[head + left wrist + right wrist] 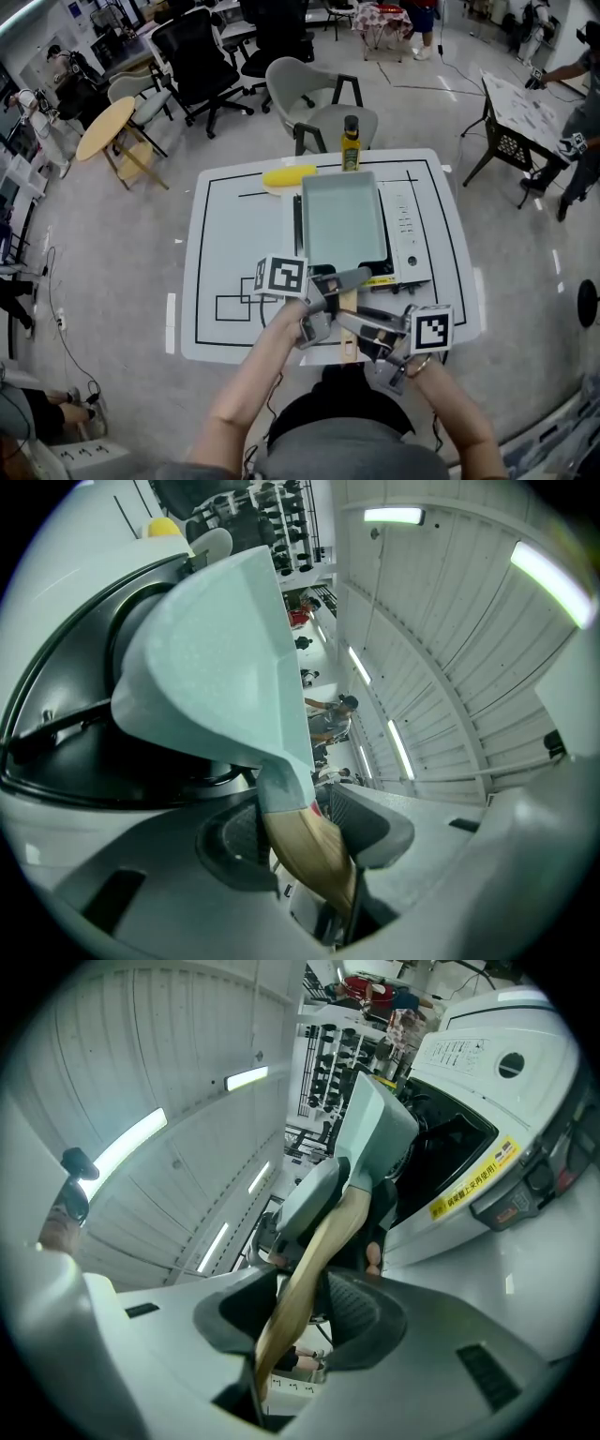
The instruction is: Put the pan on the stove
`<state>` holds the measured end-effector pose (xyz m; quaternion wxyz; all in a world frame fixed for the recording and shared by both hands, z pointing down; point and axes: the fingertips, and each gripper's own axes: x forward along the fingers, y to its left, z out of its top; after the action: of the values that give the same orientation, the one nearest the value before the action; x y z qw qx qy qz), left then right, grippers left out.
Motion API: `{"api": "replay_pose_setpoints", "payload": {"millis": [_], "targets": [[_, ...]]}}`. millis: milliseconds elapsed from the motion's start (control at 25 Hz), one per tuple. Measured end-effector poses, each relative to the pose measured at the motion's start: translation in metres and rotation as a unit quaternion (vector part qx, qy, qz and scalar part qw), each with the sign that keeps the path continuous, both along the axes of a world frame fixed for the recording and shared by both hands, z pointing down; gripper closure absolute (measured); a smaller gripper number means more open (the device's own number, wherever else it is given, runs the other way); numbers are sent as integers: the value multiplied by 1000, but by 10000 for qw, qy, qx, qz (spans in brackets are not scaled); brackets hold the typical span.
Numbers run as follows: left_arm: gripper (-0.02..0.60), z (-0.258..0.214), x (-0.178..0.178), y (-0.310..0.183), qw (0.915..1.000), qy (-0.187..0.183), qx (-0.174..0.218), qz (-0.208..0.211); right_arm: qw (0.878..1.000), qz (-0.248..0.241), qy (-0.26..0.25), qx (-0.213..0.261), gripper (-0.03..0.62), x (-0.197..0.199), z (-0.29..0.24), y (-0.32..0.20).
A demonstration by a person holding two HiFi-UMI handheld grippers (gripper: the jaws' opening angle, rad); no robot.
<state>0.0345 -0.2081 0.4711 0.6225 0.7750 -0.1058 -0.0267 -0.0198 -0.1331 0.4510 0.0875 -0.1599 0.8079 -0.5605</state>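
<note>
A pale green rectangular pan (342,220) lies over the black top of a white stove (405,225) on the white table (234,244). Its wooden handle (348,323) points toward me. My left gripper (339,281) is shut on the handle close to the pan, and my right gripper (354,326) is shut on it further back. In the left gripper view the pan (225,658) hangs tilted over the stove (84,752), with the handle (309,850) between the pads. The right gripper view shows the handle (309,1279) running up to the pan (380,1119). I cannot tell whether the pan rests on the stove.
A bottle of oil (351,145) and a yellow object (289,175) stand at the table's far edge behind the stove. Grey chairs (309,103) are just beyond the table. A round wooden table (105,127) stands far left; people are at the right.
</note>
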Motion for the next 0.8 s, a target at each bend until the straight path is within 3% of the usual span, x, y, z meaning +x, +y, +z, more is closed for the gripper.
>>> {"api": "replay_pose_setpoints", "payload": {"millis": [800], "targets": [[408,8,1,-3,9998,13,-202,-64,9998,-1,-104,-156,436,2,4,-4]]}}
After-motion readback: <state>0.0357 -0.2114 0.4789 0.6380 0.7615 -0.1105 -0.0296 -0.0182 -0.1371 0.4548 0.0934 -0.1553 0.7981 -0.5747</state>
